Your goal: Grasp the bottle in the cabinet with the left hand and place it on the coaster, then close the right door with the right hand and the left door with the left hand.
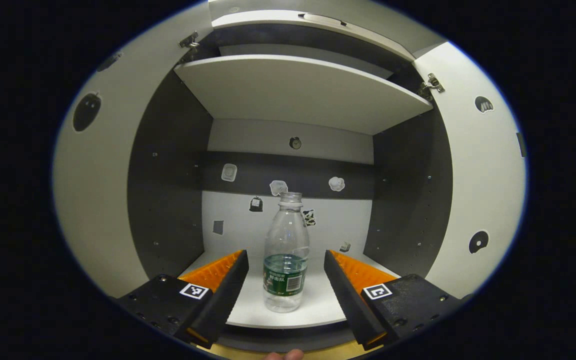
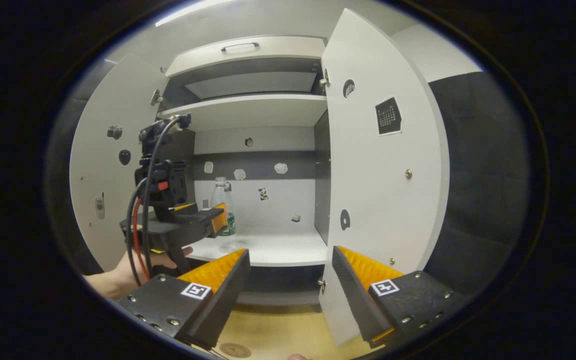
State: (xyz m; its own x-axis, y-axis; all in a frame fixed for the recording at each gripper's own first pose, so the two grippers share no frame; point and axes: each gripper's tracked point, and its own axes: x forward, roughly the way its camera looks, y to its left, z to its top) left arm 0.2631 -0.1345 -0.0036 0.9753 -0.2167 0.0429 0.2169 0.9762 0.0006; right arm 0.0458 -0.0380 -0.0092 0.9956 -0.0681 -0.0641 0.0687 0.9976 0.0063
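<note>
My left gripper at cabinet mouth, jaws apart, bottle at 12 between fingers, untouched, upright on shelf. Right gripper jaws apart, empty. Both doors open. I judge nothing done yet.

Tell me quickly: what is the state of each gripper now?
Left gripper: open, bottle between its fingers, not gripped.
Right gripper: open, holding nothing.

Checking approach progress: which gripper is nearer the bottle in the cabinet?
Left. The left gripper is open at the cabinet shelf with the bottle standing between its fingers, untouched. The right gripper hangs back outside, near the right door.
</note>
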